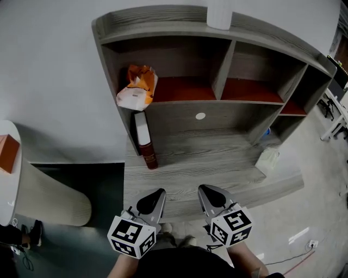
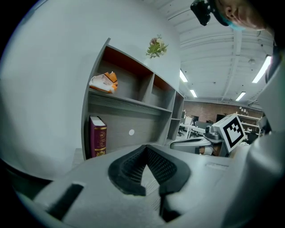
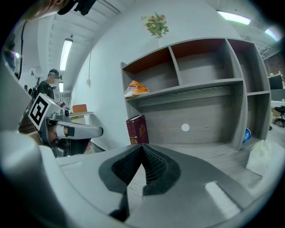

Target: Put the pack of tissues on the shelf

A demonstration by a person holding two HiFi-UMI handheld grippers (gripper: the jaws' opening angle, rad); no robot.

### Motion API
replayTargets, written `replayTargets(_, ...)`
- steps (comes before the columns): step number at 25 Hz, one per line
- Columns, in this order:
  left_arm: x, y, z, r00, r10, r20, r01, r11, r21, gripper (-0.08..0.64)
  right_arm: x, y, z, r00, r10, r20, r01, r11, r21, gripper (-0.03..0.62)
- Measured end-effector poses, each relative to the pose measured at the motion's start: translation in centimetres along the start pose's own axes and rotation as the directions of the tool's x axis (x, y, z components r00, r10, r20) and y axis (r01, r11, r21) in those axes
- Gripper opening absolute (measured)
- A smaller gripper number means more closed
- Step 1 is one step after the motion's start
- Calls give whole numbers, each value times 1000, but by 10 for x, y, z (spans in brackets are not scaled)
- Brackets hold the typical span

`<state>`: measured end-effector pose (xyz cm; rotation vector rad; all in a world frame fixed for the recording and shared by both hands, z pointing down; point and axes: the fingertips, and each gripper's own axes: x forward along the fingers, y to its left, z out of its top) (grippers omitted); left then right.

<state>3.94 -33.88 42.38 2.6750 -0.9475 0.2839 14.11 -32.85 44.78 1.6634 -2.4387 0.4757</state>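
An orange and white soft pack of tissues [image 1: 136, 87] lies in the left upper compartment of the grey wooden shelf unit [image 1: 217, 117], against its left wall; it also shows in the left gripper view [image 2: 103, 82] and the right gripper view [image 3: 136, 88]. My left gripper [image 1: 158, 192] and right gripper [image 1: 203, 189] hover side by side over the front of the lower board, far below the pack. Both are shut with nothing between their jaws, as their own views show [image 2: 144, 149] [image 3: 142, 147].
A maroon book [image 1: 145, 142] stands at the left of the lower board. A whitish plastic bag [image 1: 267, 159] sits at its right end, with a blue object [image 3: 246, 135] behind it. A white vase [image 1: 219, 13] stands on top. A round white table [image 1: 11, 179] is at the left.
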Motion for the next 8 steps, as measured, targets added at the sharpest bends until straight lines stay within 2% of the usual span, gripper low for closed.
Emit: replayTargets(8, -5, 6, -2, 1000, 27, -3, -27, 1000, -2, -8, 3, 6, -6, 1000, 14, -10, -14, 1000, 12, -3)
